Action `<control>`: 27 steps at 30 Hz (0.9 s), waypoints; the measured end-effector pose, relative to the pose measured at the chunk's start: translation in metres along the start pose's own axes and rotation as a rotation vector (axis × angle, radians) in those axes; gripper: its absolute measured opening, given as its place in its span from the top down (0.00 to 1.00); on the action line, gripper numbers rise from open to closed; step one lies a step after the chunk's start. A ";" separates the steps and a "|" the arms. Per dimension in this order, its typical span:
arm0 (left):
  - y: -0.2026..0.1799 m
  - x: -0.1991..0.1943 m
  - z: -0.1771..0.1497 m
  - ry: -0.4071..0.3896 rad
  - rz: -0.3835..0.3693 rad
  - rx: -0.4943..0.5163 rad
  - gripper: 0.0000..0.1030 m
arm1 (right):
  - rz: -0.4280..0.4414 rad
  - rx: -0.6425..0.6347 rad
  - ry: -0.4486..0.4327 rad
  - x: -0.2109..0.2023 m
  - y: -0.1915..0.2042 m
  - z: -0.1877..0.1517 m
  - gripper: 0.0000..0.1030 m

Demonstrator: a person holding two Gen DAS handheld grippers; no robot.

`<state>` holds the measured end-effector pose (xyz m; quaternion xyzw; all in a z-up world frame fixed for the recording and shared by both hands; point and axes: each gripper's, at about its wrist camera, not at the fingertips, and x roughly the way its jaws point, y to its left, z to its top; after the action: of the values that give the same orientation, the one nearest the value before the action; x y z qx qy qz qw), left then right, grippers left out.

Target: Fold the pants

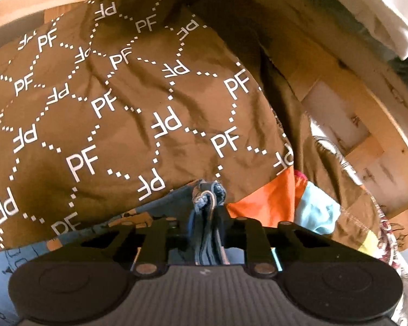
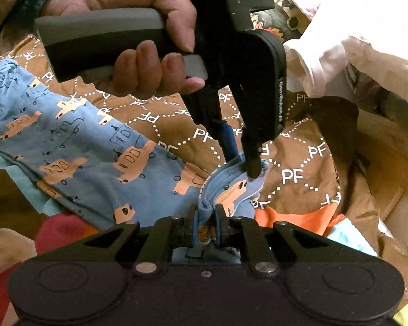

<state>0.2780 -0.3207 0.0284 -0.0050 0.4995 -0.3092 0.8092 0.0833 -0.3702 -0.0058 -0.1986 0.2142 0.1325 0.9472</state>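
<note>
I judge this a home, likely a bedroom: a brown bedspread (image 1: 117, 114) printed "PF" lies inside a pale wooden frame (image 1: 367, 125), with white bedding (image 2: 353, 27) bunched alongside.

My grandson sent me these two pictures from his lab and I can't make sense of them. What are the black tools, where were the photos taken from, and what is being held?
No robot here: a person holds two handheld clamps, each with a camera looking along its fingers. One picture is from the left gripper, the other from the right gripper, which also sees the hand holding the left one. Both are shut on the blue pants with orange trucks, lying on a brown cloth printed PF.
</note>
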 end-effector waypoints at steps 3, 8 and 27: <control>0.010 -0.005 -0.004 -0.026 -0.035 -0.039 0.83 | -0.001 -0.008 -0.011 -0.001 0.003 0.001 0.88; 0.034 -0.016 -0.021 -0.057 -0.070 -0.096 0.87 | 0.004 -0.025 -0.030 -0.005 0.012 0.004 0.88; 0.152 -0.103 -0.101 -0.182 -0.073 -0.266 0.88 | 0.219 -0.071 -0.061 0.006 0.114 0.049 0.88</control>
<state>0.2394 -0.1157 0.0123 -0.1585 0.4601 -0.2678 0.8315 0.0675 -0.2470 -0.0043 -0.2034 0.2009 0.2487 0.9254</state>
